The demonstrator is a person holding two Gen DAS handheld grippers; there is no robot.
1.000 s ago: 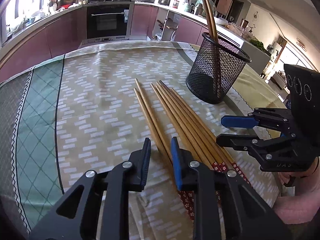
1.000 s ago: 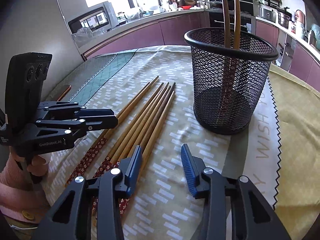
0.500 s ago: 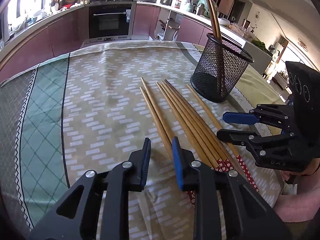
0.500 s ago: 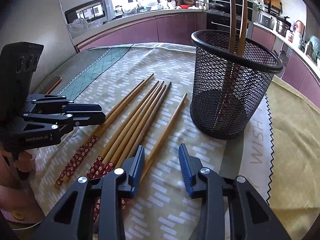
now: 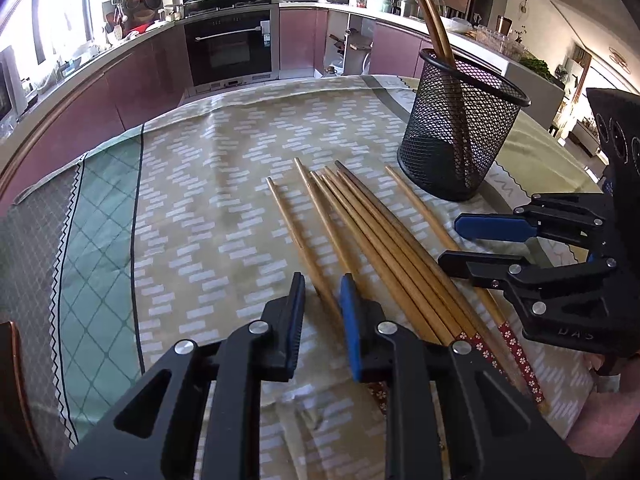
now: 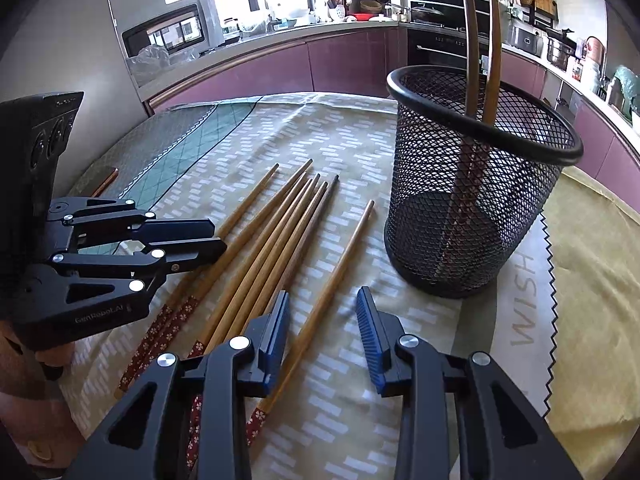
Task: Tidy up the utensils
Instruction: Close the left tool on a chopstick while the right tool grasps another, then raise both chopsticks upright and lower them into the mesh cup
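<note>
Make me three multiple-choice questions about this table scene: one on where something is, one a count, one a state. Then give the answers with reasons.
1. Where do the loose wooden chopsticks with red flowered ends lie?
A. On the kitchen counter
B. On the patterned beige tablecloth
C. Inside the oven

2. How many brown chopsticks stand in the black wire-mesh cup?
A. None
B. Five
C. Two

3. How is the mesh cup placed?
A. Upright
B. Tipped on its side
C. Upside down

Answers:
1. B, they rest flat on the cloth beside the cup.
2. C, two sticks rise above its rim.
3. A, its open rim faces up and its base sits on the cloth.
</note>
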